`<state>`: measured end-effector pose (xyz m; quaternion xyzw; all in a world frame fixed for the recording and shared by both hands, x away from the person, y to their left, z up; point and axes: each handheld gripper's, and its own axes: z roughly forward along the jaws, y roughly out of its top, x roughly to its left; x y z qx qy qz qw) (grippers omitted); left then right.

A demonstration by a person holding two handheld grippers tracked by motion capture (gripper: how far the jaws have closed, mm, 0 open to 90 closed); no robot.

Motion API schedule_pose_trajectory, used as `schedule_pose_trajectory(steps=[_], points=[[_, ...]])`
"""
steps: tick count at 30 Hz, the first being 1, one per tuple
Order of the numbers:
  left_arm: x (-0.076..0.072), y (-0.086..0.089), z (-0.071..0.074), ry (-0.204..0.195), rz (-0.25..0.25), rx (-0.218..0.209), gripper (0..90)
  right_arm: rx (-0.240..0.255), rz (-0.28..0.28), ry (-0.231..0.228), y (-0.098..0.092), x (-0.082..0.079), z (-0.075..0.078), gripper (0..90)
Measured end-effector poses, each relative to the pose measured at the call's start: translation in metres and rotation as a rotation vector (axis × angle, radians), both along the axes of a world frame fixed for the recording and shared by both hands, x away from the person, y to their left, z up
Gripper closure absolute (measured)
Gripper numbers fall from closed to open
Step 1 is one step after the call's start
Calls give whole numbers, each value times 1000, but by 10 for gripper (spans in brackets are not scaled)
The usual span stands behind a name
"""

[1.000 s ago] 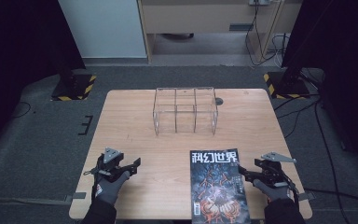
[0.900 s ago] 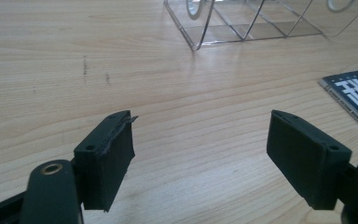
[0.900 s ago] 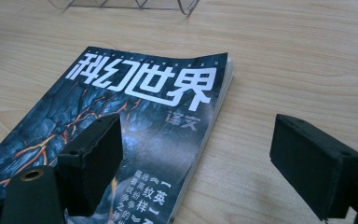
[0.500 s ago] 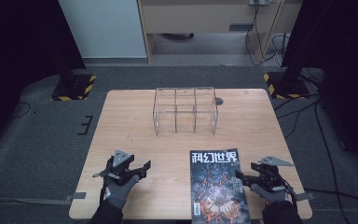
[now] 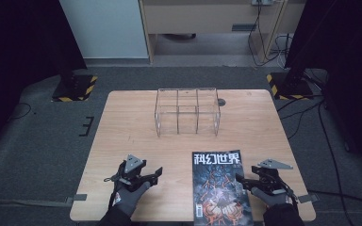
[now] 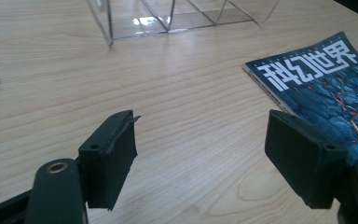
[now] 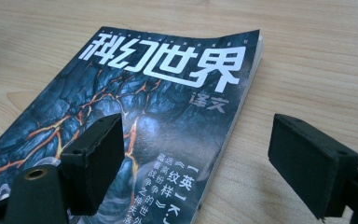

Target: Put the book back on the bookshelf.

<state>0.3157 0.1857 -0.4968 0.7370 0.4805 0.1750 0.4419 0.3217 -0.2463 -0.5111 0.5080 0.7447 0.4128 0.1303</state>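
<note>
Wood-grain table (image 5: 122, 127), pale, with a dark-covered magazine (image 5: 219, 186) lying flat near the person's edge, right of centre, its white title toward the far side. Clear acrylic divided rack (image 5: 187, 111) stands upright at the far middle of the table, well apart from the magazine; compartments look empty.

Left gripper (image 5: 156, 172): low over bare wood, to the left of the magazine, pointing toward it. In the left gripper view its jaws are spread wide with only tabletop between them; the magazine's (image 6: 326, 88) left edge lies just ahead and to the right of the pads. No contact.

Right gripper (image 5: 240, 180): at the magazine's right edge. In the right gripper view the jaws are spread; one pad hangs over the cover (image 7: 135, 135), the other over bare wood beyond the page edge. Whether either pad touches cannot be told. Nothing pinched.

Judgement: approach step, both grippers closing in on the magazine from either side; no grasp yet. Likely aim is to lift it and stand it in the rack.

Next move calls for getting a pad under the right edge, since the magazine lies flat, then pinching through cover and pages. The left gripper could brace the spine side so it does not slide. Risk: catching the cover alone.
</note>
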Motion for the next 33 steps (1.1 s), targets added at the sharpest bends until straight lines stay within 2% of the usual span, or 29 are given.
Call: schedule_pose_trajectory(steps=[7,8,13,24,27,33], points=[[-1,-24,-4,0,-42,15,244,-19,4,20,3,0,-5,192],[-2,-30,-5,1,-55,28,244,-20,10,28,4,0,-5,194],[-2,-41,-9,5,-83,41,245,-17,11,32,5,0,-6,196],[-3,-67,-17,33,-125,18,257,-17,23,34,7,1,-9,196],[-4,-74,-20,38,-136,25,260,-17,26,36,9,1,-10,207],[-4,-82,-22,45,-151,13,271,-22,29,43,11,1,-12,215]])
